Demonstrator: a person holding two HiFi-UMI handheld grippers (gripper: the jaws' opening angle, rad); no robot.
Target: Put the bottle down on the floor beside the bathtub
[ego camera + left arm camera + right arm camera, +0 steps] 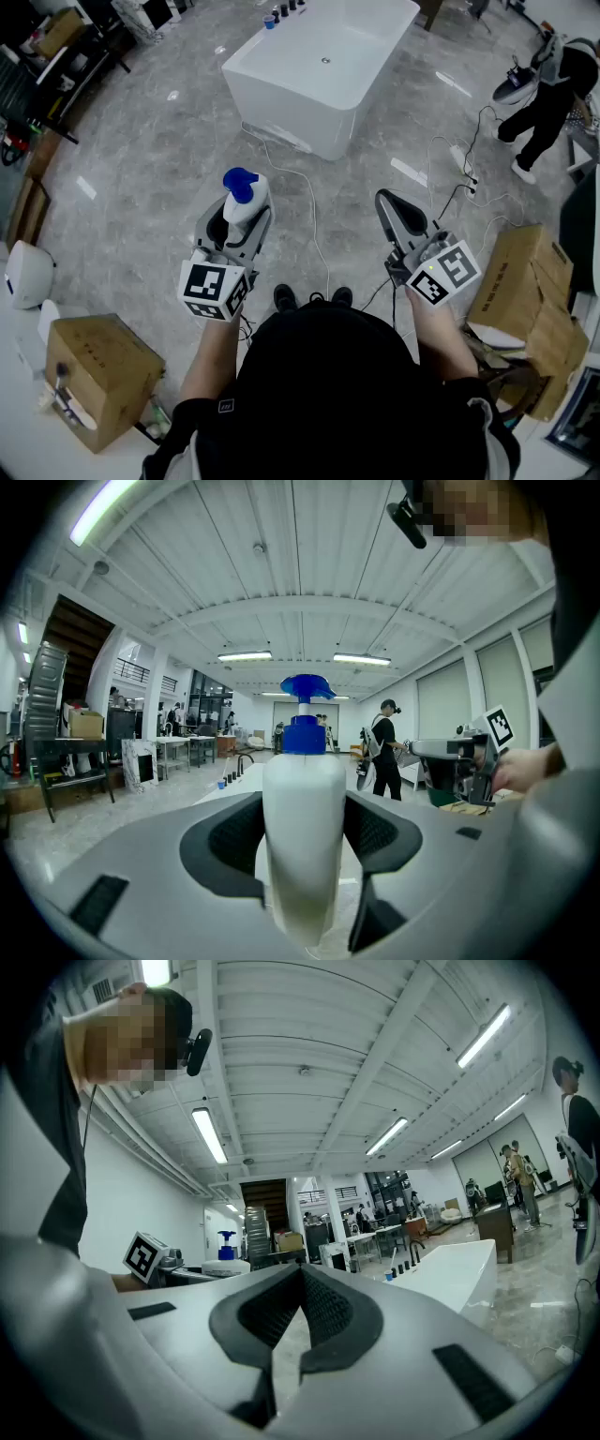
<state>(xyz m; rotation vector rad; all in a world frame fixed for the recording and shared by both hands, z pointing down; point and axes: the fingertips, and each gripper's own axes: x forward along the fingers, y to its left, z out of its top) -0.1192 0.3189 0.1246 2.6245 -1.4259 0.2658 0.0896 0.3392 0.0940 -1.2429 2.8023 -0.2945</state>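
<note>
Grey marbled stone floor (141, 169) is taking up most of the head view. A white freestanding rectangular bathtub (281, 94) is standing on it ahead of the person, at the top of the view. It is also showing in the right gripper view (459, 1265).

Brown cardboard boxes are sitting at both sides of the person: one (103, 370) at lower left, a stack (525, 281) at lower right. A second person in dark clothes (553, 94) is bending over at the far right, well apart from the tub.

The left gripper (242, 214), grey with a marker cube, is being held out over the floor. Its jaws are standing wide and clamping the white plastic bottle with a blue pump top (246, 199). In the left gripper view (302, 832) both dark pads are pressing the bottle (303, 780) on its two sides. The bottle is standing upright, pump head up.

The bottle is hanging in the air above the floor, not yet set down. It is well short of the bathtub, on the person's side of it.

The right gripper (386, 204) is being held out level on the other side, carrying nothing. Its jaws are meeting at the tips, pads together (302, 1279).

A thin white cable (314, 216) is trailing across the floor between the two grippers, running from the tub's near side.

A row of small dark bottles (286, 11) is standing on the tub's far rim.
</note>
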